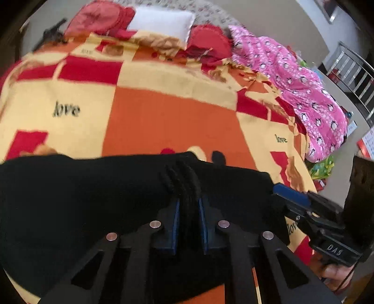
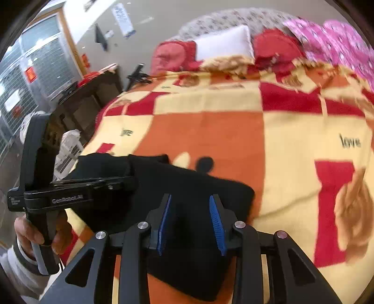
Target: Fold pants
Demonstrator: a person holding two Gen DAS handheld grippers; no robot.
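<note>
1. The left gripper [image 1: 188, 208] is clamped on a ribbed, bunched edge of the black pants [image 1: 81, 198]; the blue pads are pressed against the cloth on both sides.
2. The right gripper [image 2: 191, 222] stands with its blue pads apart, and the pants [image 2: 210, 198] lie between and under them. Whether the pads touch the cloth, I cannot tell.
3. The pants lie on the near edge of the bed, on the checked blanket [image 1: 163, 121] of orange, cream and red with "love" printed on it.
4. In the left wrist view the long axis of the garment runs crosswise, out to the left of the gripper; the right gripper [image 1: 303, 205] comes in from the right side, at the other end of the near edge.
5. In the right wrist view, the left gripper [image 2: 77, 187] is just to the left, over the same black cloth.
6. Judged from this, both grippers are at one end of the pants, and the fold probably needs that end carried along the long axis toward the far end.
7. Farther off lie a white pillow [image 1: 163, 21], red pillows [image 1: 100, 18] and a pink penguin-print quilt [image 1: 303, 93].
</note>
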